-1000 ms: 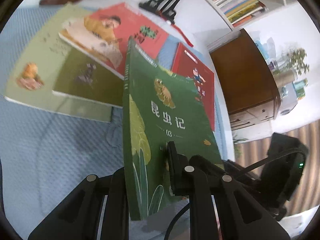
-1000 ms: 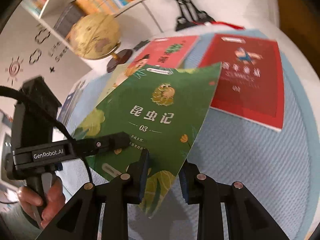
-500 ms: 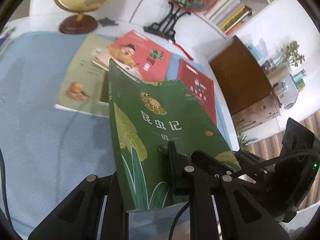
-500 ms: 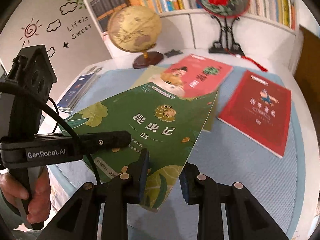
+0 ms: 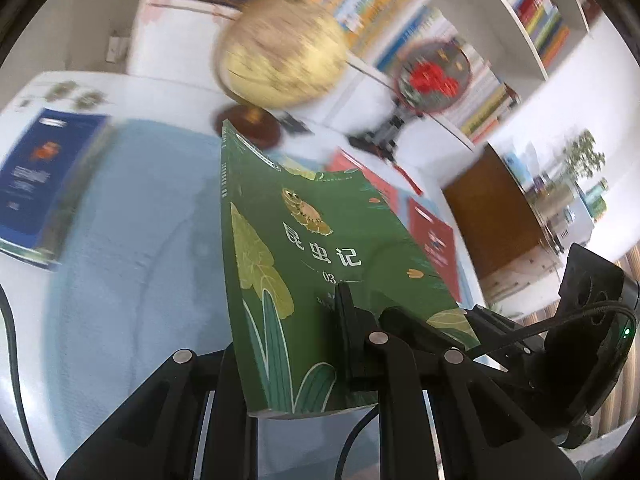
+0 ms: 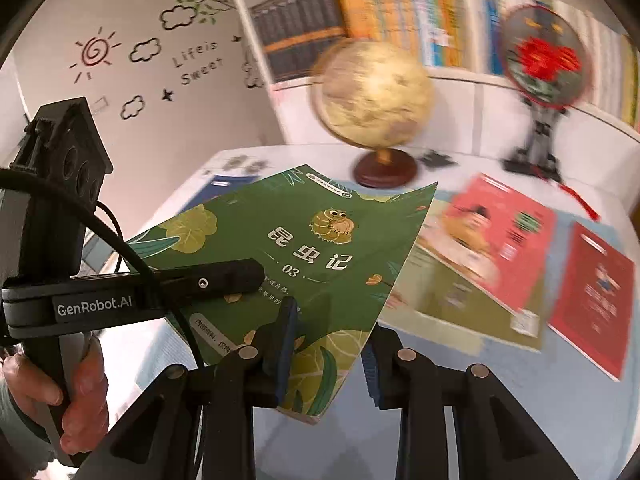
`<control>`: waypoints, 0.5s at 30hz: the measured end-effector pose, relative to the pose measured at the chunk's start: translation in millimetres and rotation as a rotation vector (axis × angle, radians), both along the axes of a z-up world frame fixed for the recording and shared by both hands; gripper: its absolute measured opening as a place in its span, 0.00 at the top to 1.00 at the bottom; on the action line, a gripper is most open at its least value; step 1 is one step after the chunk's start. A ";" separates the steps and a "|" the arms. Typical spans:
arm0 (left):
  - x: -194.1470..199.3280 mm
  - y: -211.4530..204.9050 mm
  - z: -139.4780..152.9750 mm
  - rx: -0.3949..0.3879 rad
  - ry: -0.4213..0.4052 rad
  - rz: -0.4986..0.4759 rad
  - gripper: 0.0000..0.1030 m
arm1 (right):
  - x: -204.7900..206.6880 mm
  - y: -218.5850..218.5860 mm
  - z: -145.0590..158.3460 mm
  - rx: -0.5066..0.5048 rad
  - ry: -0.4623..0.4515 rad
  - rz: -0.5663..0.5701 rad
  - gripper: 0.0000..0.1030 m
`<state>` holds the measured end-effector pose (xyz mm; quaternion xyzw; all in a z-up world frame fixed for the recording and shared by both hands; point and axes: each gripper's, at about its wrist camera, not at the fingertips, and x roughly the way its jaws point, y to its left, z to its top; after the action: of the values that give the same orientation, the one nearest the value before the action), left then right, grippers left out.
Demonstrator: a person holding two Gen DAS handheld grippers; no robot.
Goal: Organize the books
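A green book (image 5: 316, 276) with a frog drawing is held off the table by both grippers. My left gripper (image 5: 296, 344) is shut on its lower edge near the spine. My right gripper (image 6: 330, 344) is shut on the lower right corner of the same green book (image 6: 304, 256). The left gripper body (image 6: 132, 292) shows in the right wrist view, clamped on the book's left side. On the blue mat (image 6: 440, 380) lie a pink-red book (image 6: 500, 248), an olive book (image 6: 460, 304) under it and a red book (image 6: 592, 300). A dark blue book (image 5: 40, 176) lies at the far left.
A globe (image 6: 376, 96) on a dark round base stands at the back of the table. A round fan ornament with a red flower (image 6: 544, 60) stands to its right. Bookshelves (image 6: 400, 12) full of books line the wall behind. A brown cabinet (image 5: 492, 208) stands off the right side.
Both grippers have lifted the green book higher and swung left. The views now tilt up toward the globe and shelves, and the dark blue book has come into view.
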<state>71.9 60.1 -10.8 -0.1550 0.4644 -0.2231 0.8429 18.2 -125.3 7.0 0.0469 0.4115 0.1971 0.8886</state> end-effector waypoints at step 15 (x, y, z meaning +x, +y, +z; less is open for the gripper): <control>73.2 206.5 -2.0 0.063 -0.069 0.160 0.87 | 102.1 232.8 -3.3 -0.030 -0.018 0.167 0.70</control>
<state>145.2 266.6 -12.8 -0.1575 0.4280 -0.1453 0.8780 120.2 107.5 3.7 -0.0026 0.4089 0.2646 0.8734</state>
